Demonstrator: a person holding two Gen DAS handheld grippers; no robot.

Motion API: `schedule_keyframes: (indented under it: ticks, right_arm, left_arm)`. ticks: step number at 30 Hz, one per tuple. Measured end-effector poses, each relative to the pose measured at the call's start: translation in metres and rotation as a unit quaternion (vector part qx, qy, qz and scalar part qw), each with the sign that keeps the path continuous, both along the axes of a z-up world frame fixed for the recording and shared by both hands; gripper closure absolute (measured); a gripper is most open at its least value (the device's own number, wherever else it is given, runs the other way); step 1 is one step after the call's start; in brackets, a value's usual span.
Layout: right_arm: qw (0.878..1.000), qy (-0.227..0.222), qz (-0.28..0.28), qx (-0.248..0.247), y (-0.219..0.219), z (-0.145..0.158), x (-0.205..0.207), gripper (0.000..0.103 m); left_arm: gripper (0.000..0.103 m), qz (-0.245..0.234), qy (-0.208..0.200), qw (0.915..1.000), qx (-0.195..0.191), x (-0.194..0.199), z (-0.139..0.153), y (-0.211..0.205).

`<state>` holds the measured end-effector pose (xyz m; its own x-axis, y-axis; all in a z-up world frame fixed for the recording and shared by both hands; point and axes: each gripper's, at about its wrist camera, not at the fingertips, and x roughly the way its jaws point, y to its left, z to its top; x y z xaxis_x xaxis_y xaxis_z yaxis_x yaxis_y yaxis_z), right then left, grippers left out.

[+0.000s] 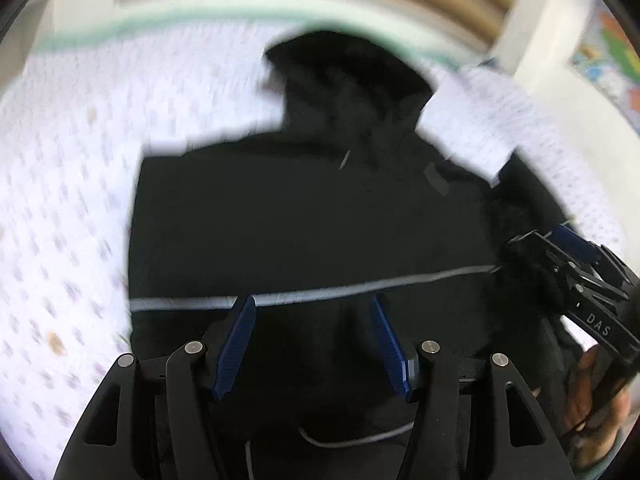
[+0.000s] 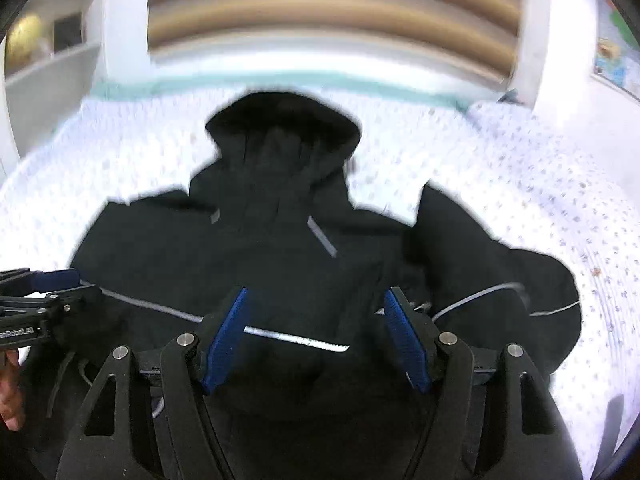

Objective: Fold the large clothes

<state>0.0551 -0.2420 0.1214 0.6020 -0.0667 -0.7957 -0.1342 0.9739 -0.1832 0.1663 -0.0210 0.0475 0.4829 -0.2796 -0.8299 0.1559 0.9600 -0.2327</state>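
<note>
2 grippers hang over a black hooded jacket [image 2: 256,248] spread on a bed with a white dotted bedspread [image 2: 540,200], hood toward the headboard [image 2: 332,20], and neither holds cloth. The left gripper [image 1: 314,340] has its jaws apart over the lower body of the jacket, with the grey reflective stripe [image 1: 360,288] running across just past the blue pads and nothing pinched between them. The right gripper [image 2: 316,340] likewise stands with its jaws apart above the same stripe, no fabric caught. By my reading the fold is at an in-between step: the left side of the body looks already squared off with a straight edge, while the right sleeve [image 2: 500,280] lies bunched out to the side, so the next move likely calls for a fresh pinch on that sleeve or the hem, low enough to catch only 1 layer and bring it across without dragging the rest. The left wrist view shows the tidy left edge of the jacket and the right gripper at its right border with part of the person's hand [image 1: 592,392] behind it, but cuts off most of the right sleeve. The right wrist view shows that sleeve with its thin piping, a shelf [image 2: 52,52] off to the left, and the left gripper entering at its left edge. Both views are blurred.
</note>
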Motion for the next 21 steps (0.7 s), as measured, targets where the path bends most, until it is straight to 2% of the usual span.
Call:
schedule_keyframes:
  ticks: [1,2,4,5,9,12,15,18,21]
  right_arm:
    - [1.0,0.018,-0.007,-0.005,0.002,-0.015,0.011,0.031]
    - [0.999,0.049,-0.019,-0.009,-0.002,-0.038,0.017,0.032]
    - [0.995,0.098,-0.035,-0.001,-0.009,-0.078,0.029,0.032]
    - [0.996,0.087,-0.033,0.011,-0.014,-0.088,0.027,0.032]
    - [0.997,0.069,-0.028,0.009,-0.015,-0.087,0.023,0.031]
    - [0.997,0.066,-0.026,0.015,-0.018,-0.085,0.021,0.031]
    - [0.996,0.078,-0.02,0.028,-0.022,-0.073,0.007,0.031]
    - [0.996,0.067,-0.002,0.057,-0.026,-0.047,-0.016,0.03]
    - [0.994,0.052,0.006,0.092,-0.039,-0.015,-0.038,0.03]
  left_arm:
    - [0.042,0.002,0.021,0.9997,-0.014,0.005,-0.016,0.003]
    - [0.042,0.008,0.014,0.9994,-0.029,0.006,-0.026,0.01]
    - [0.042,0.01,-0.026,0.9988,-0.041,-0.003,-0.029,0.013]
    - [0.042,0.008,-0.03,0.999,-0.031,-0.004,-0.03,0.011]
    - [0.036,0.003,-0.046,0.9981,0.042,-0.006,-0.032,-0.01]
    - [0.035,0.004,-0.053,0.996,0.071,-0.01,-0.03,-0.021]
    - [0.035,-0.006,-0.054,0.9962,0.069,-0.019,-0.021,-0.017]
    - [0.035,-0.028,-0.059,0.9964,0.053,-0.031,-0.001,-0.029]
    - [0.035,-0.054,-0.073,0.9952,0.037,-0.038,0.027,-0.059]
